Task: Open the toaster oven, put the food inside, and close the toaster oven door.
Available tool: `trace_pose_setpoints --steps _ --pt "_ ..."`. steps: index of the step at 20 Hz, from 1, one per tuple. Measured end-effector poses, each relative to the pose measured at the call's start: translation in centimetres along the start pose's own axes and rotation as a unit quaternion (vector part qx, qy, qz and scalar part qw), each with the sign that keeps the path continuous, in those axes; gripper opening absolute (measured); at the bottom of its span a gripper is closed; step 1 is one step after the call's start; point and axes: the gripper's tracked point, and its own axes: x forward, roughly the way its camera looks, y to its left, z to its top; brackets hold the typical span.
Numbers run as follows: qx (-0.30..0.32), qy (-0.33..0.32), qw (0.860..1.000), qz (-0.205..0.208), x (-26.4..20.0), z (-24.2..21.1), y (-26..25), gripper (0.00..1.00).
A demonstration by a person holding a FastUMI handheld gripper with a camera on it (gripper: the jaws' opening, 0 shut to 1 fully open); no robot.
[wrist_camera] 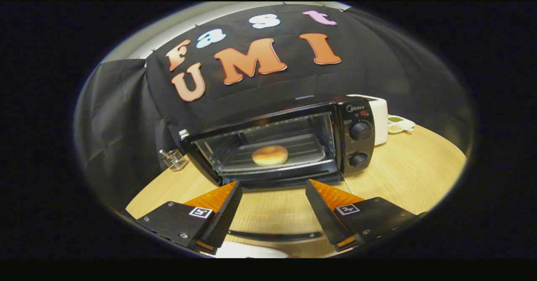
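While the gripper (273, 197) stood wide and empty at lower centre, the bagel (269, 155) sat inside the toaster oven (277, 147) straight ahead; its dropped door (275, 235) lay between the fingers.

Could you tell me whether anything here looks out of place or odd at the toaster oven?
Nothing stands out as damaged or spilled. The toaster oven stands open on the table with the doughnut lying flat on its tray. The gripper is open and empty, short of the oven.
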Motion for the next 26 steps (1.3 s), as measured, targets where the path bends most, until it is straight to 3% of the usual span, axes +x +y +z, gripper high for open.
trace_pose_setpoints --steps 7,12,20,26 --pt "-0.042 0.055 0.998 -0.001 -5.4 -5.6 -1.3 0.91" --pt "-0.043 0.106 0.993 0.001 -5.9 -9.7 -1.7 0.91" --pt "-0.052 0.11 0.992 -0.038 -3.7 -9.4 -2.8 0.91" --pt "-0.046 0.078 0.995 -0.036 -4.2 -6.2 -2.0 0.91"
